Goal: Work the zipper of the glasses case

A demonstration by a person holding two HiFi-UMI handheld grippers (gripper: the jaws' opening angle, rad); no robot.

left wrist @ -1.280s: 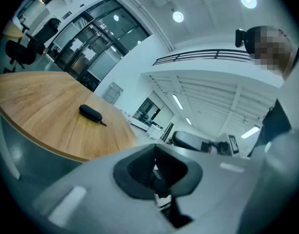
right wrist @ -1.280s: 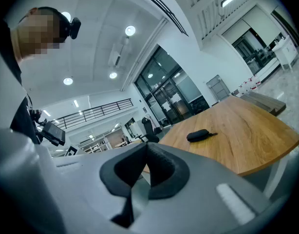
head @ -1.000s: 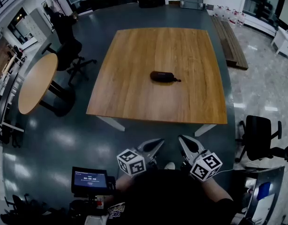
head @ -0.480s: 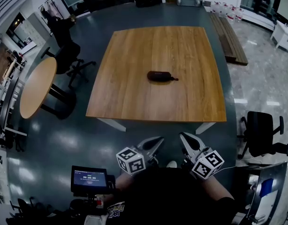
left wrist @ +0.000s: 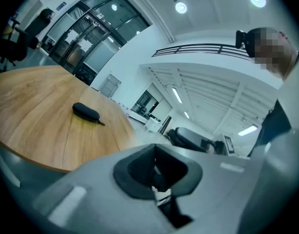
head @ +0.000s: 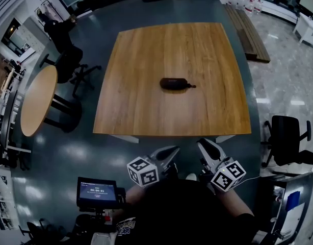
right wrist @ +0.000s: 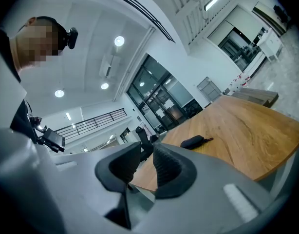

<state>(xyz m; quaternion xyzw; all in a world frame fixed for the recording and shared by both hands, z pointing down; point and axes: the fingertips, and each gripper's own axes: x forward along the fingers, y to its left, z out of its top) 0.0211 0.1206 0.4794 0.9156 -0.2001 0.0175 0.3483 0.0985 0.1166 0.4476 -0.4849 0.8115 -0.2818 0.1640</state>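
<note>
The black glasses case [head: 174, 83] lies near the middle of the square wooden table [head: 141, 111], with its zipper pull [head: 192, 86] pointing right. Both grippers hang in the air short of the table's near edge, well away from the case. My left gripper [head: 174, 150] is shut with nothing in it; its pads [left wrist: 140, 172] meet. My right gripper [head: 202, 144] has just been opening, and a narrow gap shows between its ribbed pads [right wrist: 169, 167] with nothing in it. The case shows far off in the left gripper view [left wrist: 86, 112] and in the right gripper view [right wrist: 192, 142].
A round wooden table [head: 36, 101] stands at the left with a black office chair [head: 70, 60] beside it. Another chair [head: 286, 137] stands at the right. A small monitor [head: 97, 193] sits at my lower left. A wooden bench [head: 248, 29] is behind the table at the right.
Both grippers have edged forward toward the table's near edge. The case has not moved on the table.
</note>
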